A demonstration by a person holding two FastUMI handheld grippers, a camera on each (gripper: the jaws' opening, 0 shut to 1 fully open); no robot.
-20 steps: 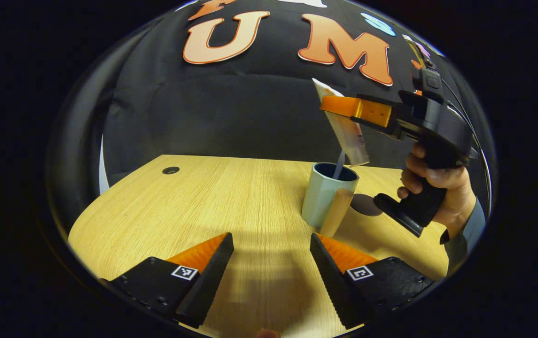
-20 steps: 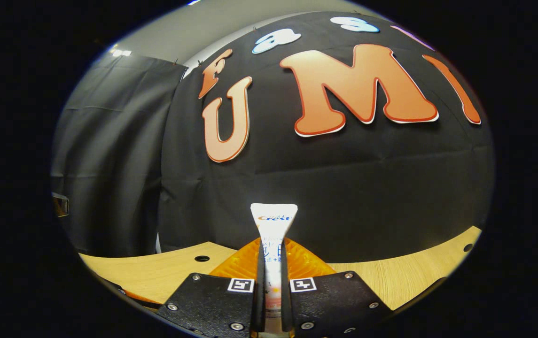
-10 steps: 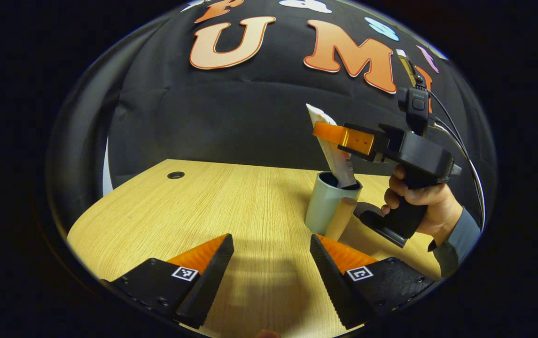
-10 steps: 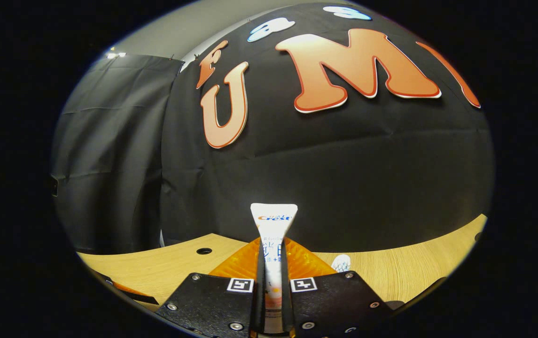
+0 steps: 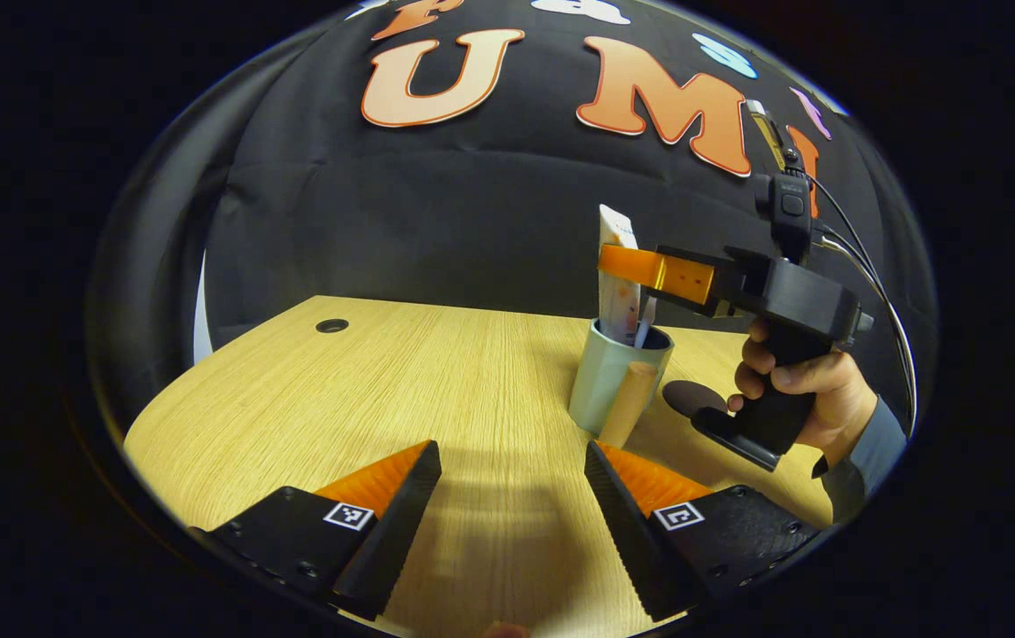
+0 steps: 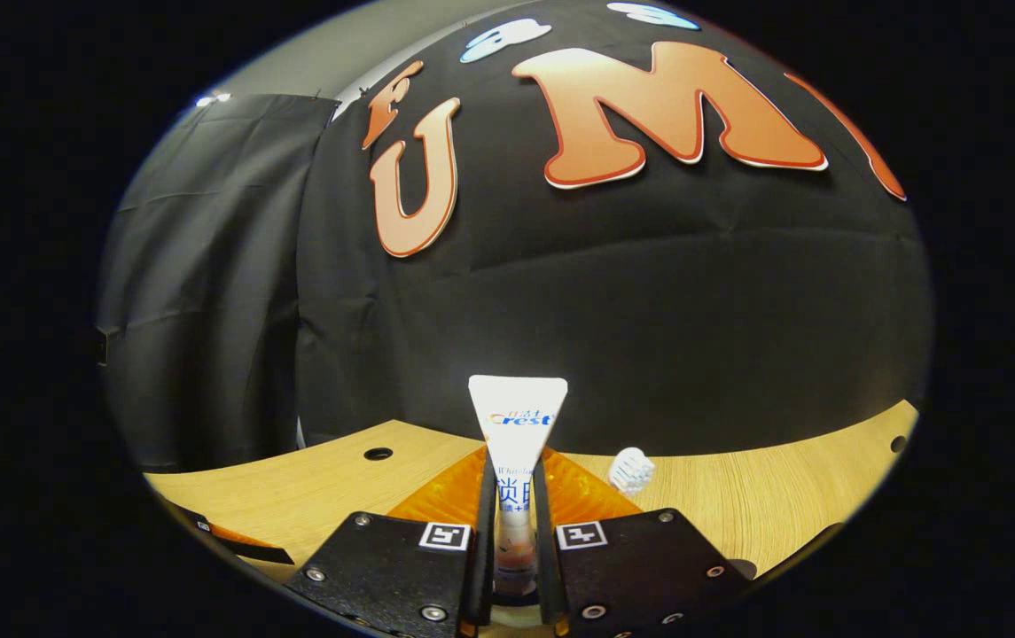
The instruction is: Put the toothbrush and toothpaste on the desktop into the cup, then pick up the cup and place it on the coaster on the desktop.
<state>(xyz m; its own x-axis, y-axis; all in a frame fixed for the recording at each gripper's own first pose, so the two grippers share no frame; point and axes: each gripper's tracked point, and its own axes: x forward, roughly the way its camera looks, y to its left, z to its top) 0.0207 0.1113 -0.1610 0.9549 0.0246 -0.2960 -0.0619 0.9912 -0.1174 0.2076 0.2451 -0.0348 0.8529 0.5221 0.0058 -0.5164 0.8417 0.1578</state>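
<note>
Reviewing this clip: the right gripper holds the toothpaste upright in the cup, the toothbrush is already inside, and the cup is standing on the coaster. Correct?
Not quite. In the left gripper view the cup stands on the bare desk, beside the dark coaster, not on it. The rest holds: the right gripper is shut on the toothpaste, upright in the cup, with the toothbrush already inside.

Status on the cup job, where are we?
Done: toothbrush stands in the cup. In hand: right tool shut on the toothpaste, its lower end inside the cup. Left: release it, then lift the cup onto the coaster. Left tool open, idle.
</note>
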